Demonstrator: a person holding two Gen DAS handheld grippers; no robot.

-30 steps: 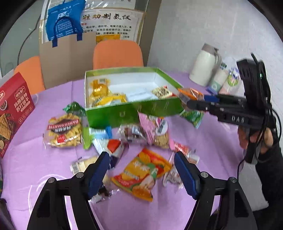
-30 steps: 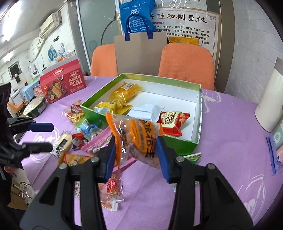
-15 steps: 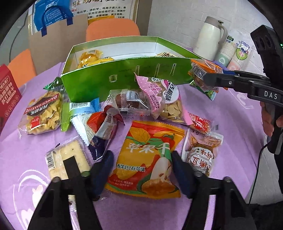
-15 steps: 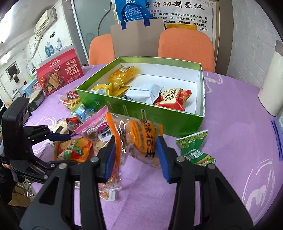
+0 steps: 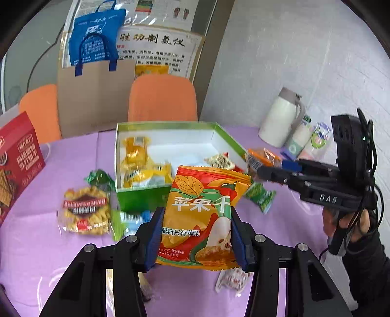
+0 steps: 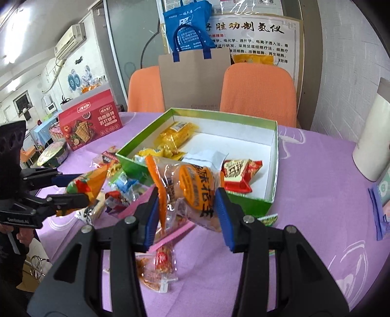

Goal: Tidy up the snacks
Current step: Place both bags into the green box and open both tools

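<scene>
Two orange chairs [image 6: 258,90] are standing far ahead, behind the purple table [image 6: 316,183]. A brown paper bag [image 6: 192,78] w/ a blue bag [image 6: 185,22] is sitting btwn them. A white jug [image 5: 280,119] is standing ahead & to the right. A wall poster [image 6: 258,41] is hanging up top.

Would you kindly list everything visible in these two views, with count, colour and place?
apple-chip bag: 1, orange, held above the table
clear-wrapped pastry: 1, orange label, held near the box's front
box: 1, green with white inside, open, table centre
snacks in box: several, yellow, white and red
loose snacks: several, mixed colours, on the tablecloth before the box
red cracker carton: 1, table's left
flask: 1, white, table's right
chairs: 2, orange, behind the table
paper bag: 1, brown, on a chair
left gripper: shut on the bag
right gripper: shut on the pastry
</scene>
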